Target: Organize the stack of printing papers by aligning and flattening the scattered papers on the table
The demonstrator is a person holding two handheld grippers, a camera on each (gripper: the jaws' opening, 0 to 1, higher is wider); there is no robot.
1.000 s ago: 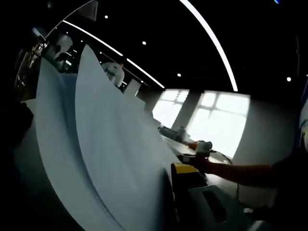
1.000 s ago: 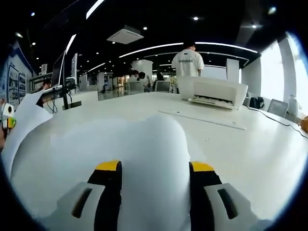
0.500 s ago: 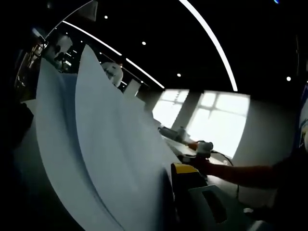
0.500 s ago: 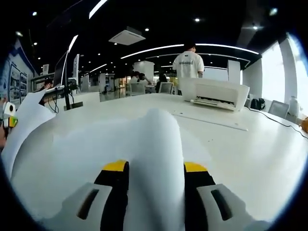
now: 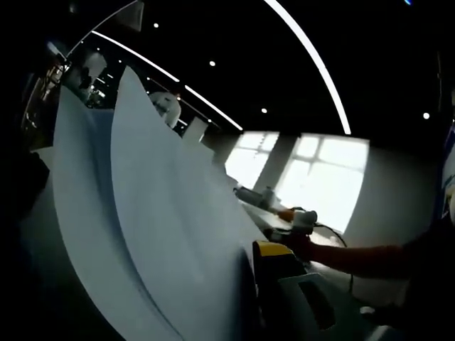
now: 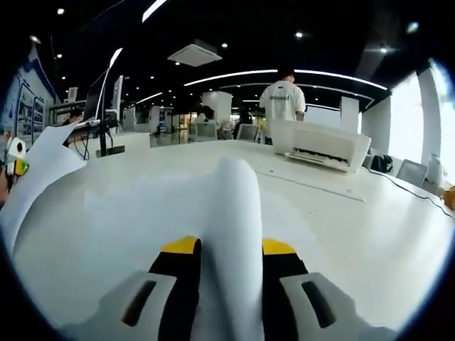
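White printing papers (image 5: pixel 156 213) bulge up in tall curved sheets across the left gripper view. My left gripper (image 5: pixel 245 263) is shut on their near edge; one yellow-tipped jaw shows beside the sheets, and the paper hides the other. In the right gripper view the papers (image 6: pixel 128 213) lie spread on the white table (image 6: pixel 384 220). A raised fold of them runs between the yellow-tipped jaws of my right gripper (image 6: pixel 229 246), which is shut on it. The sheets curl upward at the far left toward the left gripper (image 6: pixel 15 158). The right gripper (image 5: pixel 302 217) appears beyond the sheets, held on a person's arm (image 5: pixel 362 257).
A white printer (image 6: pixel 320 142) stands at the back right of the table, with a cable trailing off to the right. A person in a white shirt (image 6: pixel 282 101) stands behind it. Monitors on stands (image 6: pixel 99 106) and more desks lie at the far left.
The right gripper's jaws have drawn closer together, squeezing the paper fold narrower and taller. The left gripper view is unchanged.
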